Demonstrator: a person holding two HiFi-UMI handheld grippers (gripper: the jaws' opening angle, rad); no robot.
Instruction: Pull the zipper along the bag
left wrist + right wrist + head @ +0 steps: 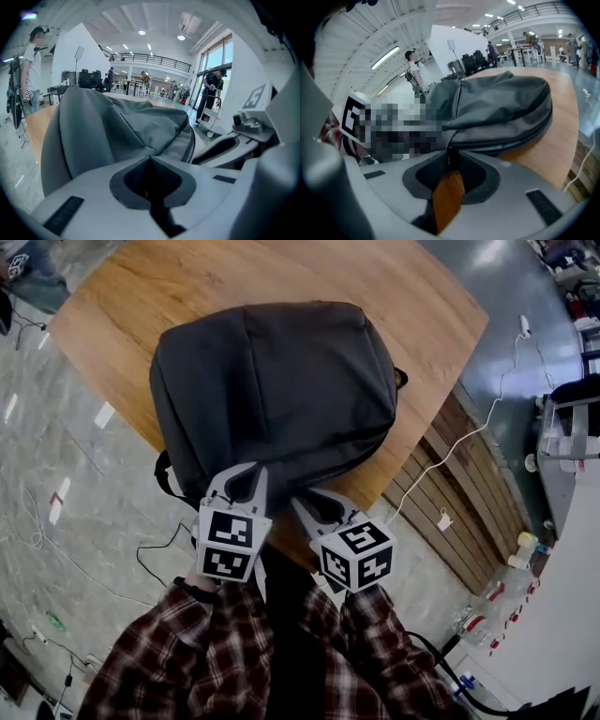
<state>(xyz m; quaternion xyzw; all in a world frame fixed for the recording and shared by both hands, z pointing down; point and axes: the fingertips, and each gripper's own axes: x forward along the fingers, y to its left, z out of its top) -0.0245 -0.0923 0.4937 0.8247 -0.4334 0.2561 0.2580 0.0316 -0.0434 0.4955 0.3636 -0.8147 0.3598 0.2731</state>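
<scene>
Wooden table (422, 296) carries the bag (281, 381). The left gripper (150, 158) has its jaws pinched on the bag's fabric (apparently as an anchor), and the right gripper (450, 162) is clamped on the zipper pull (449, 153). Draw steadily along the bag's seam.

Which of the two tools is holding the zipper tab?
The right tool: its tips pinch the thin dark zipper tab. The left tool only grips the cloth of the bag.

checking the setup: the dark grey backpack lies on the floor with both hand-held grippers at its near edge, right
Not quite. The head view shows the backpack lying on the wooden table, not the floor. The rest holds: it is dark grey, with the left hand-held gripper and right hand-held gripper at its near edge.
</scene>
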